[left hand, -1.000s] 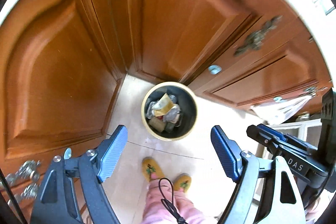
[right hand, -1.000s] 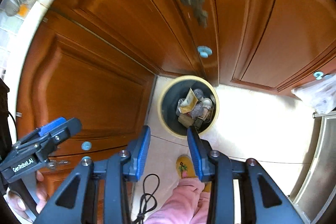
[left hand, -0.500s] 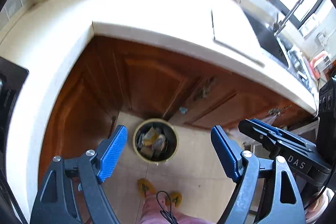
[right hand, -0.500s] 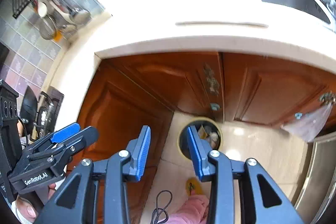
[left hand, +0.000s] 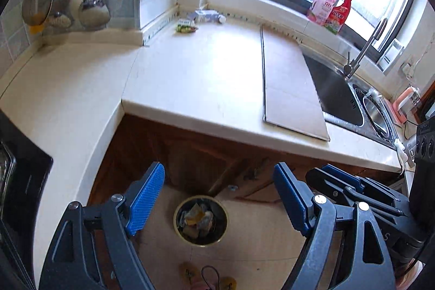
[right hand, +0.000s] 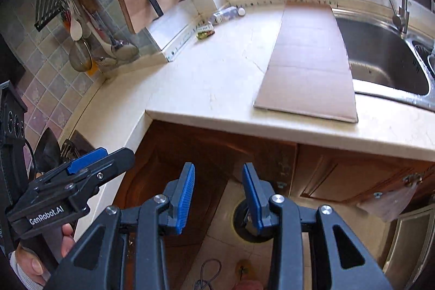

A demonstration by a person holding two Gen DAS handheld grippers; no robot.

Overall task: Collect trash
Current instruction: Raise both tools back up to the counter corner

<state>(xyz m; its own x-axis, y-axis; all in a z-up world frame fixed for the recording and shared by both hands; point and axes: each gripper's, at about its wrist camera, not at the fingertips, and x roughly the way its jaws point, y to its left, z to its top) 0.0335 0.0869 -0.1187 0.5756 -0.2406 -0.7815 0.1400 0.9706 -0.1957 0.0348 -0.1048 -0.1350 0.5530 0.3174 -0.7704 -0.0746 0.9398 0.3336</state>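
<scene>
A round dark trash bin (left hand: 202,243) with a yellow rim stands on the floor below the counter corner, with crumpled wrappers (left hand: 199,218) inside. My left gripper (left hand: 217,196) hangs high above it, open wide and empty. My right gripper (right hand: 218,195) is open by a narrower gap, also empty, and its right finger hides part of the bin (right hand: 239,231). On the counter near the back wall lie a small green packet (left hand: 186,28) (right hand: 205,32) and a small plastic bottle (left hand: 209,16) (right hand: 228,13).
A flat cardboard sheet (left hand: 288,89) lies on the cream counter (left hand: 204,72) beside the steel sink (right hand: 380,59). Utensils (left hand: 89,4) hang on the tiled wall at left. Two bottles (left hand: 333,6) stand on the window sill. Brown cupboard doors (right hand: 339,175) are below.
Both grippers have risen from cupboard height to above the counter, and their view has tilted up. The bin now looks small and far below. Neither gripper's opening has changed.
</scene>
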